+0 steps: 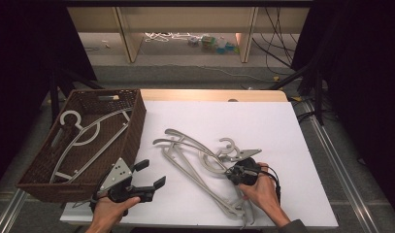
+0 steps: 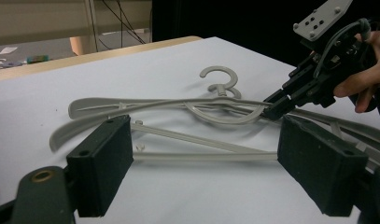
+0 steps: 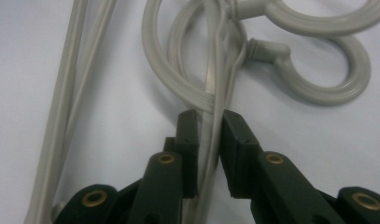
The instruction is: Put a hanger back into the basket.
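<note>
Two grey plastic hangers (image 1: 195, 154) lie overlapped in the middle of the white table top (image 1: 263, 126), hooks toward the right. My right gripper (image 1: 230, 171) is shut on the thin arm of a hanger (image 3: 212, 93) just below the two hooks (image 3: 327, 88); the pads press on it from both sides. From the left gripper view, that right gripper (image 2: 275, 108) bites the hanger (image 2: 178, 105) at table level. My left gripper (image 1: 151, 173) hovers open at the front left, with nothing between its jaws (image 2: 211, 170). A third grey hanger (image 1: 83, 133) rests in the basket.
A brown wicker basket (image 1: 137, 124) stands at the table's left edge, right beside my left gripper. The table's wooden far edge (image 1: 209, 94) borders a drop to the floor. Black stands and cables line both sides. White surface lies bare at the far right.
</note>
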`<state>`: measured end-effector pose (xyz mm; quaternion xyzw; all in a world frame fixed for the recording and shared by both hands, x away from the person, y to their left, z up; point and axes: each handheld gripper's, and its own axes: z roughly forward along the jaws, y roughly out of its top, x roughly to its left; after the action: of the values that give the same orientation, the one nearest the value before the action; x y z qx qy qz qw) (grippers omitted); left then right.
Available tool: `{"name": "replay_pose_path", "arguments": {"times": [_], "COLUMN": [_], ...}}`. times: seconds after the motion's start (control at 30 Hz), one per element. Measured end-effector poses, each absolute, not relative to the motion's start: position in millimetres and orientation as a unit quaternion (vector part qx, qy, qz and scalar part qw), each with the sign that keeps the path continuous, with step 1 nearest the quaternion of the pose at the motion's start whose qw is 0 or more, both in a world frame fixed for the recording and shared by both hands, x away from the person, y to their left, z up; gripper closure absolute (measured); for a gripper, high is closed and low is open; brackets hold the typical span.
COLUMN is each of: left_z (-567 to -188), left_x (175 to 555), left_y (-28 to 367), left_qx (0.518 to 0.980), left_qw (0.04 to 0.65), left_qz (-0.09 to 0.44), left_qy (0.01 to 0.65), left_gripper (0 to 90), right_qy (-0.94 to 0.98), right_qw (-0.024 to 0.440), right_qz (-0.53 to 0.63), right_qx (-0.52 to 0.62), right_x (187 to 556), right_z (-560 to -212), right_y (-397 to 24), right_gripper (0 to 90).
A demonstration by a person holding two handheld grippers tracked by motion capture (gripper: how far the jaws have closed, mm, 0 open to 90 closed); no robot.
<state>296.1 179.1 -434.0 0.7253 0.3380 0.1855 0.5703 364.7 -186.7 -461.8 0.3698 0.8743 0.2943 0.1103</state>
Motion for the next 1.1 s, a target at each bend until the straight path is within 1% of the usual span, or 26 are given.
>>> {"name": "replay_pose_path", "arguments": {"times": [0.1,0.13,0.17,0.2,0.3,0.33,0.37,0.4,0.43,0.53,0.57,0.63,0.73,0.77,0.83,0.93,1.03,1.1], "left_z": [-434,-434,-434,-433,-433,-433,-433,-433,-432,-433,-432,-431,-430,-428,-428,-423,-420,-420], "left_x": [297,296,297,296,296,296,295,295,297,297,296,298,300,303,305,310,316,321], "left_y": [179,179,180,180,180,180,180,180,181,180,179,178,174,168,164,150,138,131], "left_qx": [0.722,0.724,0.725,0.726,0.729,0.726,0.723,0.723,0.727,0.732,0.73,0.732,0.735,0.746,0.75,0.763,0.775,0.787], "left_qw": [0.577,0.571,0.575,0.57,0.568,0.569,0.571,0.571,0.571,0.569,0.564,0.566,0.566,0.557,0.557,0.547,0.542,0.529], "left_qz": [0.184,0.186,0.188,0.19,0.192,0.19,0.188,0.188,0.196,0.195,0.192,0.197,0.19,0.18,0.181,0.179,0.161,0.162], "left_qy": [0.334,0.34,0.33,0.334,0.332,0.335,0.34,0.34,0.328,0.321,0.335,0.323,0.321,0.318,0.307,0.293,0.284,0.273], "left_gripper": [18.1,18.1,18.1,18.2,18.3,18.3,18.4,18.5,18.5,18.7,19.0,20.3,20.2,19.2,18.3,18.6,18.5,19.8], "right_qy": [0.869,0.876,0.875,0.876,0.888,0.888,0.893,0.89,0.89,0.899,0.9,0.902,0.908,0.91,0.913,0.917,0.917,0.918], "right_qw": [0.128,0.121,0.131,0.145,0.148,0.161,0.158,0.172,0.177,0.179,0.184,0.19,0.193,0.197,0.198,0.2,0.202,0.203], "right_qz": [0.302,0.294,0.296,0.3,0.293,0.298,0.292,0.301,0.304,0.31,0.309,0.313,0.309,0.31,0.311,0.309,0.313,0.312], "right_qx": [0.37,0.364,0.36,0.349,0.322,0.311,0.304,0.297,0.288,0.25,0.247,0.227,0.208,0.191,0.177,0.157,0.145,0.136], "right_x": [362,360,359,358,355,354,353,353,352,349,346,343,340,335,329,322,317,315], "right_z": [-458,-454,-453,-452,-442,-440,-435,-434,-432,-425,-422,-416,-410,-406,-404,-400,-397,-395], "right_y": [-185,-184,-183,-181,-181,-181,-182,-182,-182,-186,-186,-188,-191,-192,-193,-193,-190,-189], "right_gripper": [81.7,81.8,81.8,81.9,81.9,82.0,82.0,82.0,82.0,82.1,82.1,82.0,82.1,82.1,82.1,82.1,82.1,82.1]}}
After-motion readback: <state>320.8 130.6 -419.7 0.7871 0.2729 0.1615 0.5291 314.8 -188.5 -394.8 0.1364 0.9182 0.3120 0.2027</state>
